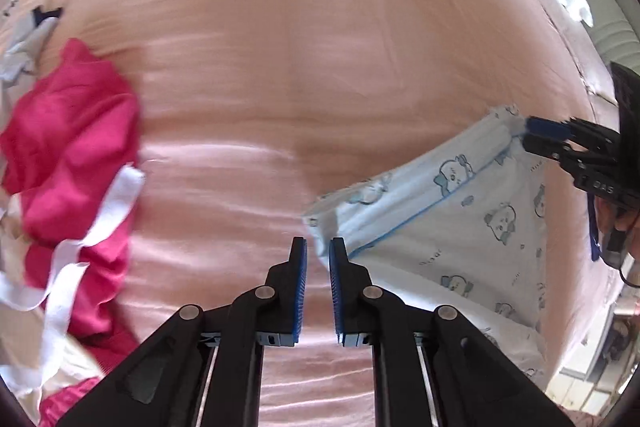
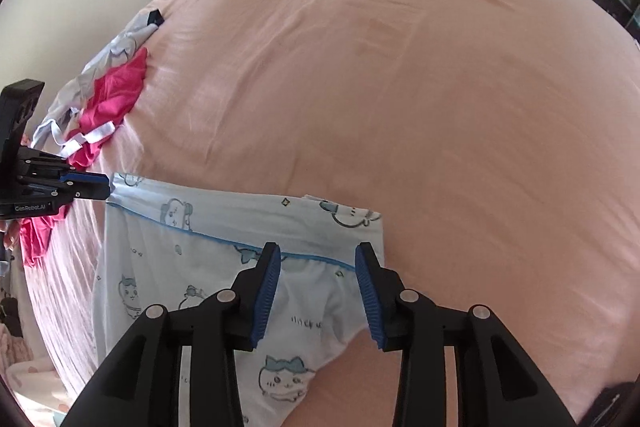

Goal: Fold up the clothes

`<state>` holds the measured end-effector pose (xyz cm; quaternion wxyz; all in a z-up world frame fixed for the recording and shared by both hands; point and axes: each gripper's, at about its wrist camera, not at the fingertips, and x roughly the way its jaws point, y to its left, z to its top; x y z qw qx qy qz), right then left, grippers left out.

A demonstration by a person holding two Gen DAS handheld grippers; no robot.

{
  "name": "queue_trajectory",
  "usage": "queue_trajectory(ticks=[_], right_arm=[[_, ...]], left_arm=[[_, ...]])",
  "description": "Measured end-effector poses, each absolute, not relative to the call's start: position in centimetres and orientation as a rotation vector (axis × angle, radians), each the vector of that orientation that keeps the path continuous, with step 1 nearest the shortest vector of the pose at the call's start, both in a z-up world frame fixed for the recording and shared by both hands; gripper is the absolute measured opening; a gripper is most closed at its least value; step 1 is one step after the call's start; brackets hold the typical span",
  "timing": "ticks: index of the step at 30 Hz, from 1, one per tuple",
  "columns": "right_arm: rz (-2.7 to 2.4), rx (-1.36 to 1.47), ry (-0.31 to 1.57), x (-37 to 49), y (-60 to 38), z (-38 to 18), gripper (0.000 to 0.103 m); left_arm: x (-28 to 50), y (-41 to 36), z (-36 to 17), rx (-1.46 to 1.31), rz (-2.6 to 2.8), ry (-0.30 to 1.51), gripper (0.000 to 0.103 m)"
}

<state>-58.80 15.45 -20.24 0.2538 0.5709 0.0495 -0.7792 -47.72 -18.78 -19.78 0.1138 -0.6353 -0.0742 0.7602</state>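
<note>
Your left gripper (image 2: 107,187), jaws pressed together, pinches the printed shorts' (image 2: 224,227) waistband corner; your right gripper (image 2: 316,261), jaws spread, hovers over the opposite end.

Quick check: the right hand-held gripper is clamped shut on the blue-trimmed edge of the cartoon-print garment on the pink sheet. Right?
Not quite. The right hand-held gripper is open, not clamped shut. Its pads stand apart at the blue-trimmed edge of the cartoon-print garment, which lies on the pink sheet. The right wrist view shows this.
</note>
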Motion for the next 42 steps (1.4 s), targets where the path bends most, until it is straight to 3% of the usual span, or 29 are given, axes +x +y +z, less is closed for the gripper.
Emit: queue_trajectory(ticks=[3, 5, 6, 7, 9, 12, 15, 18, 21, 24, 26, 28, 30, 35, 36, 38, 42], right_arm=[[-2.055, 1.558, 0.047, -56.8, 15.6, -19.2, 0.042], [-2.002, 1.589, 0.049, -55.1, 14.9, -19.8, 0.052], [-1.976, 1.618, 0.078, -54.1, 14.3, -20.6, 0.052], [-1.961, 1.658, 0.129, -53.1, 13.6, -21.7, 0.052], [-1.975, 1.716, 0.177, -51.1, 13.5, -22.6, 0.052], [-2.006, 1.675, 0.033, -47.6, 15.3, -20.6, 0.052], [-2.003, 1.673, 0.027, -43.3, 16.5, -19.3, 0.053], [-1.970, 1.714, 0.039, -39.1, 17.5, -19.1, 0.053], [-1.931, 1.772, 0.010, -35.7, 19.1, -19.5, 0.053], [-1.912, 1.792, 0.023, -33.4, 19.4, -20.0, 0.053], [-1.903, 1.780, 0.025, -32.4, 19.6, -20.0, 0.053], [-1.899, 1.771, 0.032, -31.8, 19.7, -19.9, 0.053], [-1.903, 1.769, 0.044, -31.4, 19.9, -20.0, 0.053], [-1.927, 1.758, 0.002, -31.8, 20.2, -19.8, 0.053], [-1.934, 1.753, -0.006, -31.9, 20.3, -19.8, 0.053], [-1.956, 1.738, 0.002, -31.9, 19.8, -19.8, 0.054], [-1.993, 1.693, 0.025, -31.9, 18.3, -19.7, 0.059]], left_arm=[[-45.9, -16.6, -18.9, -1.715, 2.136, -0.406, 0.010], [-44.9, -14.5, -20.4, -1.816, 2.131, -0.251, 0.010], [-44.4, -13.7, -21.5, -1.901, 2.140, -0.138, 0.010], [-43.6, -13.7, -21.6, -1.923, 2.154, -0.156, 0.010], [-41.9, -13.8, -21.4, -1.945, 2.185, -0.234, 0.010], [-37.3, -11.6, -20.0, -1.872, 2.094, -0.376, 0.010], [-32.5, -8.9, -19.5, -1.862, 1.956, -0.469, 0.010], [-27.6, -7.0, -21.7, -1.921, 1.784, -0.697, 0.010], [-25.3, -5.6, -22.8, -1.955, 1.757, -0.785, 0.011], [-24.9, -5.6, -23.4, -1.931, 1.777, -0.933, 0.016], [-24.8, -5.7, -23.4, -1.903, 1.816, -0.989, 0.028], [-25.4, -5.0, -22.7, -1.914, 1.951, -0.814, 0.038], [-26.4, -3.6, -22.2, -1.915, 2.056, -0.612, 0.039], [-27.7, -1.4, -20.8, -1.837, 2.146, -0.413, 0.038], [-28.0, -1.2, -20.4, -1.823, 2.181, -0.389, 0.036], [-28.4, -1.3, -19.7, -1.812, 2.244, -0.390, 0.016], [-28.8, -1.9, -18.0, -1.795, 2.360, -0.372, 0.009]])
